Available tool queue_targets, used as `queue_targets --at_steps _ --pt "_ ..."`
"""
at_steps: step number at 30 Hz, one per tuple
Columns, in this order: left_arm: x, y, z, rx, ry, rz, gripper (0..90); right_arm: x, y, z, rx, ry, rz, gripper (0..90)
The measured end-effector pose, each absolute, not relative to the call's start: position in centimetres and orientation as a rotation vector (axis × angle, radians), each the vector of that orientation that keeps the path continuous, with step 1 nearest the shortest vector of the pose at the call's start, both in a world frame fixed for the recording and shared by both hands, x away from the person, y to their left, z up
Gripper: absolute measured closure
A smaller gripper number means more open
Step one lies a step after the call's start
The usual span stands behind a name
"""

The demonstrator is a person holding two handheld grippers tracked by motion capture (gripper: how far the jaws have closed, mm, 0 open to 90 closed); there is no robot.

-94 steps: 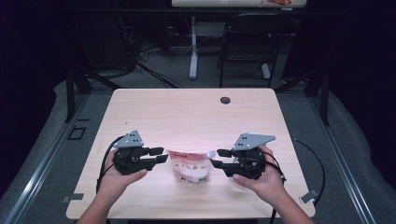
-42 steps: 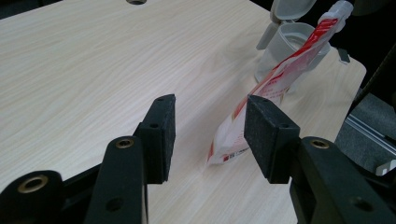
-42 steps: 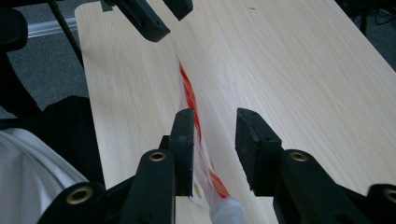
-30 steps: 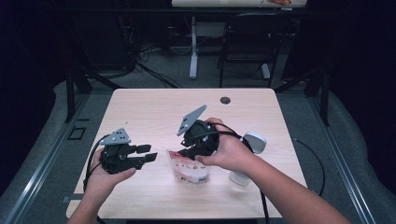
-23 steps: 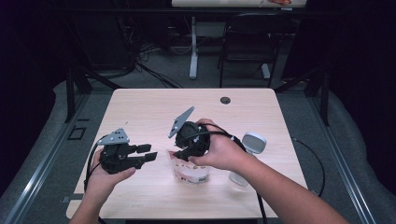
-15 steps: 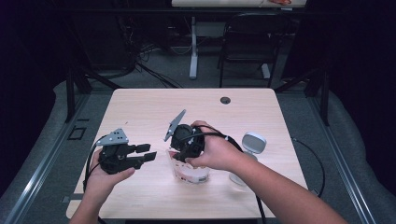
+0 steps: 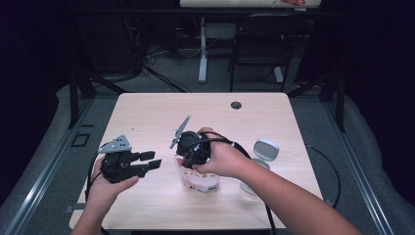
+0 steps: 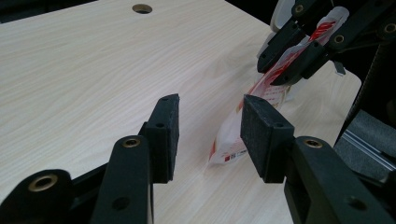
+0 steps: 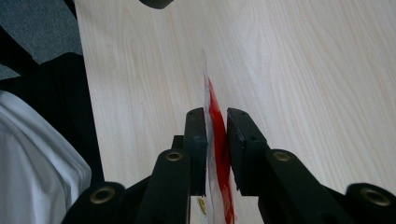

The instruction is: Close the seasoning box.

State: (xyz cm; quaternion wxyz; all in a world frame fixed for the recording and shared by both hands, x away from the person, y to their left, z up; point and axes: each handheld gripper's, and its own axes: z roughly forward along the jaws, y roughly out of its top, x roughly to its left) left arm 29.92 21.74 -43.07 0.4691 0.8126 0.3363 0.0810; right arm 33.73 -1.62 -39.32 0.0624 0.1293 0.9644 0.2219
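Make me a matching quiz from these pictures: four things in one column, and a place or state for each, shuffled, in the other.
Things:
1. left gripper
2. right gripper
3. red and white bag
4. round hole

Places or states:
A. in the tabletop near its far edge
B. jaws apart, nothing between them
C. stands on the table, top edge pinched
D. jaws either side of the bag's top edge

Pairs: 1-B, 2-D, 3-C, 4-A
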Motion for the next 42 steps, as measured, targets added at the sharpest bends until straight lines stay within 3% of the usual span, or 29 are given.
queue_targets --at_steps 21,42 --pt "30.1 21.4 -43.5 2.004 0.822 0.193 57.2 34.4 -1.7 -39.3 0.398 2.97 0.655 89.2" --pt "30.1 20.8 -44.0 2.023 0.799 0.179 56.2 35.0 -2.7 -39.0 0.429 2.984 0.696 90.0"
